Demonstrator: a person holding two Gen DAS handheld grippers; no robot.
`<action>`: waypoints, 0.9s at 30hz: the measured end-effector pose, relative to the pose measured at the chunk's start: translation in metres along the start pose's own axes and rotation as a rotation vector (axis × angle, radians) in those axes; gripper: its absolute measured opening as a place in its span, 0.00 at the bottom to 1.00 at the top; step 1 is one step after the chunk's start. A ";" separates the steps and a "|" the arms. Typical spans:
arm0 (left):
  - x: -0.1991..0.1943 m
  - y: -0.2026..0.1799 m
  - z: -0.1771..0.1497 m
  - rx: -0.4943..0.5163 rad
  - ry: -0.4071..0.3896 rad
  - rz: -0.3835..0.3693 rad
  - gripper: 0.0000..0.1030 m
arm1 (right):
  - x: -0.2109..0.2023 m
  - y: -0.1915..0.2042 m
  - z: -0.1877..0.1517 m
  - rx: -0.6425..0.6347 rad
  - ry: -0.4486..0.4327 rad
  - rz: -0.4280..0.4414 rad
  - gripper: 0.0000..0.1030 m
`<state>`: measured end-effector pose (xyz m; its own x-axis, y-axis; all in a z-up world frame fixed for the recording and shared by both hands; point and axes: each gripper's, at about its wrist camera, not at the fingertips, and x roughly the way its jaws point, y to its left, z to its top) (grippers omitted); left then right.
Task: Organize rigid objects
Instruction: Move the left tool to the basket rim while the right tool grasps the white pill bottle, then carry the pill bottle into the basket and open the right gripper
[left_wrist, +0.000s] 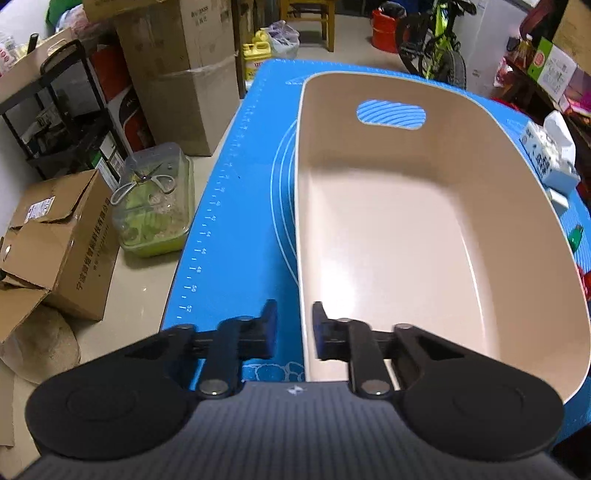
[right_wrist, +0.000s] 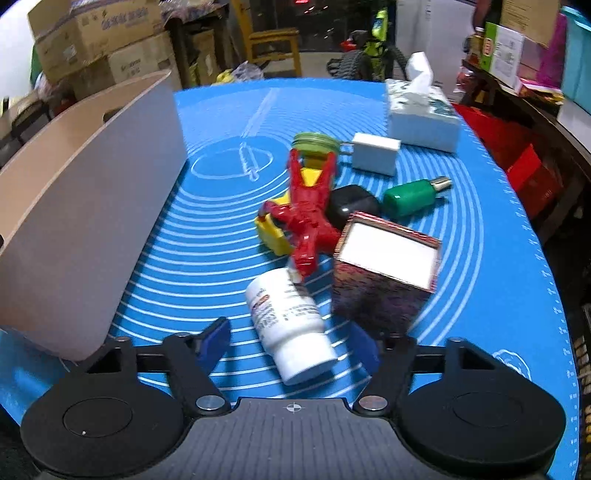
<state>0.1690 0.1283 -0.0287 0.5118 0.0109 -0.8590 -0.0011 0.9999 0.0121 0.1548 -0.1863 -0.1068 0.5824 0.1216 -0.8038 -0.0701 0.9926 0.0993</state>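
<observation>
A beige plastic bin (left_wrist: 424, 229) stands empty on the blue mat (left_wrist: 240, 206); its outer wall shows in the right wrist view (right_wrist: 92, 221). My left gripper (left_wrist: 294, 328) straddles the bin's near-left rim with a small gap between the jaws, one finger outside and one inside. My right gripper (right_wrist: 291, 343) is open around a white pill bottle (right_wrist: 291, 325) lying on the mat (right_wrist: 221, 122). Beyond it lie a patterned box (right_wrist: 384, 269), a red and yellow toy (right_wrist: 306, 218), a black case (right_wrist: 351, 203), a green bottle (right_wrist: 410, 197), a white charger (right_wrist: 375, 153) and a green roll (right_wrist: 314, 142).
A tissue box (right_wrist: 421, 110) stands at the mat's far right. Left of the table are cardboard boxes (left_wrist: 62, 236), a clear container (left_wrist: 155, 203) and a black rack (left_wrist: 70, 110). A bicycle (left_wrist: 439, 40) and chair (right_wrist: 273, 44) stand beyond the table.
</observation>
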 end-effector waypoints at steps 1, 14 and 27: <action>0.000 0.000 0.000 0.004 0.003 -0.002 0.15 | 0.003 0.002 0.001 -0.016 0.009 -0.003 0.65; 0.002 0.001 0.002 0.027 -0.001 -0.033 0.05 | 0.003 0.020 0.005 -0.098 0.018 -0.003 0.43; 0.003 0.000 0.001 0.041 -0.007 -0.027 0.05 | -0.045 0.031 0.008 -0.073 -0.023 0.078 0.43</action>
<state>0.1712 0.1280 -0.0308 0.5172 -0.0165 -0.8557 0.0484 0.9988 0.0099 0.1330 -0.1607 -0.0624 0.5915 0.1991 -0.7813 -0.1746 0.9777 0.1170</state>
